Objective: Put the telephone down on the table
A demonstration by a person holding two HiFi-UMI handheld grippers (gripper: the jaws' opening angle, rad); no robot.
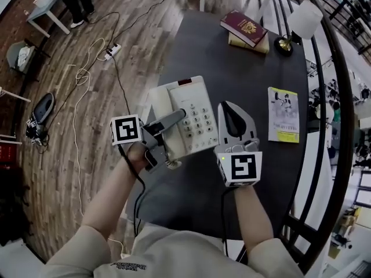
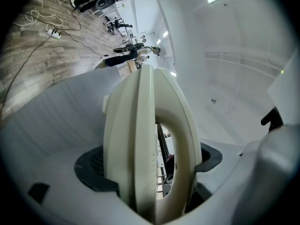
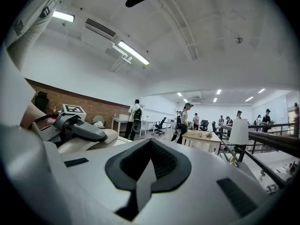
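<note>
A cream telephone (image 1: 194,120) with a keypad sits mid-table on the dark table (image 1: 232,68). Its handset (image 1: 158,104) lies along the base's left side and fills the left gripper view (image 2: 140,139), standing on edge between the two dark pads. My left gripper (image 1: 174,120) (image 2: 150,165) is shut on that handset. I cannot tell whether the handset rests in its cradle or is lifted. Just right of the phone, my right gripper (image 1: 226,106) (image 3: 149,165) is shut with nothing in it, its pads pressed together. The right gripper view also shows the left gripper (image 3: 75,125) over the phone.
A red book (image 1: 244,26) lies on another book at the table's far end, beside a lamp (image 1: 302,19) with a brass base (image 1: 283,45). A magazine (image 1: 283,114) lies to the right. A railing (image 1: 333,126) runs past the table's right edge. Cables (image 1: 87,68) trail on the wooden floor at left.
</note>
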